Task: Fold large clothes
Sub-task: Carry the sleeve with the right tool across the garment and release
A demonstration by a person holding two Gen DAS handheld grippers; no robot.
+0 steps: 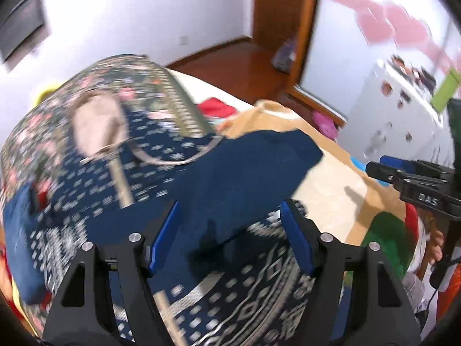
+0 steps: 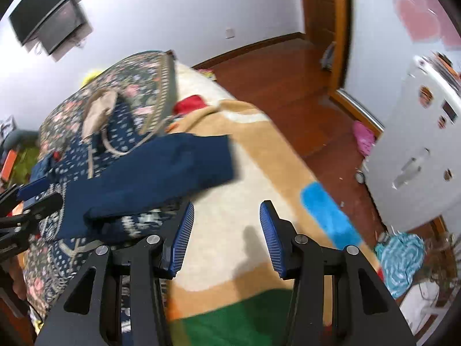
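A large dark-blue garment [image 1: 95,184] with a white pattern, a floral border and a beige collar lining [image 1: 95,127] lies spread on a blanket. A plain navy sleeve [image 1: 245,173] is folded across it; in the right wrist view the sleeve [image 2: 161,167] reaches toward the blanket's middle. My left gripper [image 1: 230,227] hovers open over the near end of that sleeve, pads clear of the cloth. To the garment's right, my right gripper [image 2: 227,230] stands open above bare blanket, nothing between its fingers. Each gripper shows at the edge of the other's view: the right gripper [image 1: 403,178] and the left gripper [image 2: 26,201].
The tan and cream blanket [image 2: 259,150] has green and blue patches. A red cloth [image 2: 190,103] lies beyond the garment. Wooden floor [image 2: 288,72], a white cabinet [image 2: 417,144], a pink item [image 2: 363,138] and a teal cloth [image 2: 403,259] are to the right.
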